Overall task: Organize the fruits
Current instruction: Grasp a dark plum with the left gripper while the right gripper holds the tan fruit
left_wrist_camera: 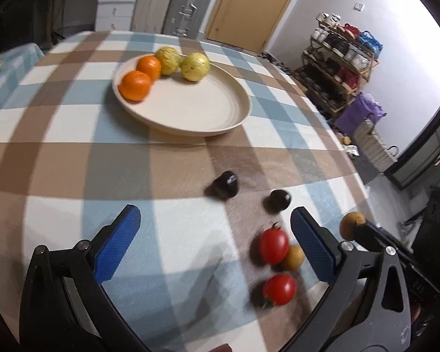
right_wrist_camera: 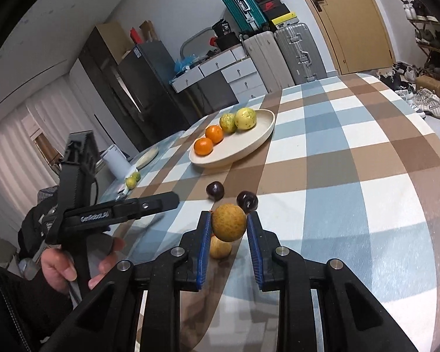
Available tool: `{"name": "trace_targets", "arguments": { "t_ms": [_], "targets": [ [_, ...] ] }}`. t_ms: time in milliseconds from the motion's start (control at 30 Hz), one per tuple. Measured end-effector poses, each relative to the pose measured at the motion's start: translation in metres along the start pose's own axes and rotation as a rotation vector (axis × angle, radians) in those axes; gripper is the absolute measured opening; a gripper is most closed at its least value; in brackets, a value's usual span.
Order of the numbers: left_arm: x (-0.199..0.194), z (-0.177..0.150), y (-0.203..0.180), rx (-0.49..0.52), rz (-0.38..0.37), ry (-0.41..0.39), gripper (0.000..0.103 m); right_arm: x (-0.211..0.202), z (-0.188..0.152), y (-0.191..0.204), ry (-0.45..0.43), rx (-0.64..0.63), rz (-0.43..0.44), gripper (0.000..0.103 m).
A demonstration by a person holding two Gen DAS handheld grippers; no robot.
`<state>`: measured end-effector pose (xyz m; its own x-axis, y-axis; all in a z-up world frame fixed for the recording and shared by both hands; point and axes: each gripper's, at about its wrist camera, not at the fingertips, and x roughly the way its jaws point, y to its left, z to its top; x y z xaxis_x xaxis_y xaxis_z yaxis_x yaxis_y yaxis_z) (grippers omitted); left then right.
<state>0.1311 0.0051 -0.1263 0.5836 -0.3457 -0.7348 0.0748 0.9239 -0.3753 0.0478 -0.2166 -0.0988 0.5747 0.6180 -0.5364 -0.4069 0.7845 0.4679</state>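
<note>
Both grippers differ: right gripper (right_wrist_camera: 229, 225) clamps a brown fruit (right_wrist_camera: 228, 222) (lifted), left gripper (left_wrist_camera: 214, 236) gapes empty.

You work in lived-in home, dining corner. Evidence: checked tablecloth (right_wrist_camera: 352, 152); at 12 o'clock, suitcases (right_wrist_camera: 296, 55), drawer unit (right_wrist_camera: 237, 73), wooden door (right_wrist_camera: 352, 20); shoe rack (left_wrist_camera: 340, 67) at 2 o'clock; fridge (right_wrist_camera: 143, 79) at 10 o'clock.

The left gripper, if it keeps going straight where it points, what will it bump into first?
Probably the bare checked tablecloth: the open left gripper points down at it. The nearest dark plum lies slightly beyond, though depth is unclear.
</note>
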Motion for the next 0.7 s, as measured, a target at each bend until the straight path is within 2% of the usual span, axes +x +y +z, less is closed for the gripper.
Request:
{"name": "trace_targets", "arguments": {
  "t_ms": [133, 267, 400, 500, 567, 600, 633, 700],
  "targets": [
    [0.016, 0.013, 0.000, -0.016, -0.018, 0.034, 0.101, -0.003, 0.007, -0.006, -0.023, 0.010, -0.011, 0.025],
    [0.028, 0.022, -0.001, -0.019, -0.025, 0.049, 0.093, -0.006, 0.016, -0.010, -0.041, 0.002, -0.014, 0.025],
    [0.039, 0.026, -0.002, -0.002, -0.017, 0.073, 0.077, -0.006, 0.023, -0.008, -0.052, -0.028, -0.015, 0.025],
    [0.045, 0.029, -0.006, 0.029, -0.034, 0.077, 0.051, -0.003, 0.026, -0.006, -0.051, -0.043, -0.005, 0.025],
    [0.047, 0.029, -0.009, 0.040, -0.054, 0.085, 0.041, 0.000, 0.028, -0.006, -0.046, -0.044, 0.004, 0.025],
    [0.048, 0.029, -0.010, 0.044, -0.056, 0.088, 0.039, 0.002, 0.028, -0.006, -0.044, -0.043, 0.006, 0.025],
    [0.049, 0.029, -0.012, 0.055, -0.050, 0.084, 0.037, 0.003, 0.029, -0.006, -0.042, -0.043, 0.009, 0.025],
    [0.050, 0.029, -0.014, 0.083, -0.010, 0.076, 0.022, 0.005, 0.031, -0.006, -0.041, -0.046, 0.013, 0.025]
  ]
}}
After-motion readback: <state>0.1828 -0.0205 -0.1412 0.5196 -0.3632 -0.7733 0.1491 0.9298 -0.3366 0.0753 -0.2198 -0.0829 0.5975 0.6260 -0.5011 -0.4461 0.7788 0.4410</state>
